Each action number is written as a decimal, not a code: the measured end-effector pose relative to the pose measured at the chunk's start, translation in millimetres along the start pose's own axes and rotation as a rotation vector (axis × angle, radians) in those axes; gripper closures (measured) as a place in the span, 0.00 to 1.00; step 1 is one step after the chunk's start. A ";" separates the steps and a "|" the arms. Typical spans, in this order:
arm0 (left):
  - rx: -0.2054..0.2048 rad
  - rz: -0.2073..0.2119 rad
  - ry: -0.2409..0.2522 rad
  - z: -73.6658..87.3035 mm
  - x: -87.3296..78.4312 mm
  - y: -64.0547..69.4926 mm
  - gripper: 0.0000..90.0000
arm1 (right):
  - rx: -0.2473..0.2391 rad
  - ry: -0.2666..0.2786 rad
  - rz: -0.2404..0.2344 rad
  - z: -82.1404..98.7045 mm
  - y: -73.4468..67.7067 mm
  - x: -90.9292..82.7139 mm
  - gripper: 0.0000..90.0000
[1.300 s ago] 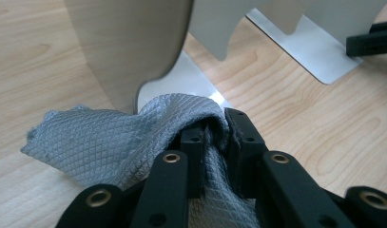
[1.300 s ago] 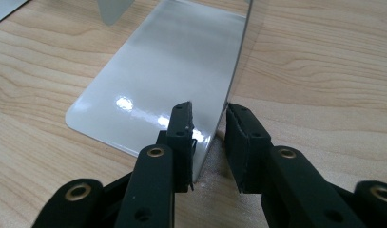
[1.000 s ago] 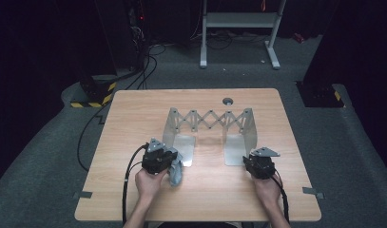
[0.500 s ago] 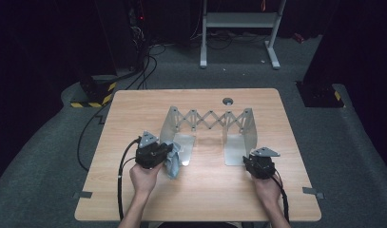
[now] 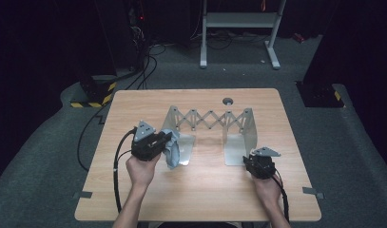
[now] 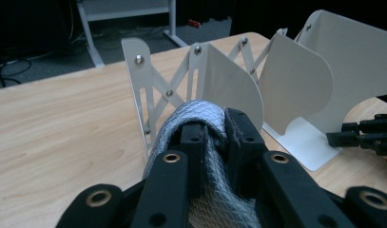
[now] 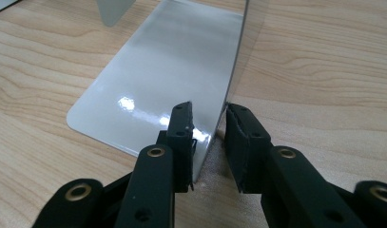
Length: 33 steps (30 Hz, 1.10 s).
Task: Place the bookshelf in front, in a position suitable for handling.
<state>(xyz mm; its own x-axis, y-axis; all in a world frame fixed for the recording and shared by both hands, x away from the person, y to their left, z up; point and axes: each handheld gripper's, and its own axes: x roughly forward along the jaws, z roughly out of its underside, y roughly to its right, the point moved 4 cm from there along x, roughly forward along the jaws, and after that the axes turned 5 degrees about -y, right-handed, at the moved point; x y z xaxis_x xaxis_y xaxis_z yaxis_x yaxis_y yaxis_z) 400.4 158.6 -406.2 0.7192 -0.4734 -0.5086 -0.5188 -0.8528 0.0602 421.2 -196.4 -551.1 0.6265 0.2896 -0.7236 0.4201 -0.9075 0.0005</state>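
Left tongs clamped on a grey cloth; the fabric bunches between the pads and hangs below, just clear of the tabletop by the look of it. The cloth's long axis runs roughly vertical, loose end down. It sits just beside the left end plate of the white folding rack, the nearer hand being the left. The rack's long axis runs left to right across the tabletop, its scissor lattice along the far side. Right tongs straddle the upright edge of the rack's right end plate, pads close on either face; whether they press it I cannot tell. Next move likely carries the cloth onto the rack.
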 end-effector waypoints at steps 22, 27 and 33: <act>-0.026 -0.023 -0.080 35.3 36.9 -4.1 0.87 | -0.001 0.000 -0.002 0.0 -0.4 0.0 0.81; -0.035 -0.026 -0.100 47.2 45.0 -3.9 0.88 | 0.001 0.000 -0.002 0.0 -0.4 0.0 0.81; -0.050 -0.037 -0.120 60.3 51.7 -4.4 0.88 | -0.003 0.001 0.001 0.0 -0.7 0.0 0.81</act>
<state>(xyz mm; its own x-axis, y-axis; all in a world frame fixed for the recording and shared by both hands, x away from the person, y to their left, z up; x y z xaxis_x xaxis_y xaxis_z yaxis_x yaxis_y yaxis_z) 412.0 151.1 -484.5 0.6753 -0.4138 -0.6105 -0.4671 -0.8806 0.0802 420.9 -195.8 -551.0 0.6273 0.2893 -0.7231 0.4216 -0.9068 0.0030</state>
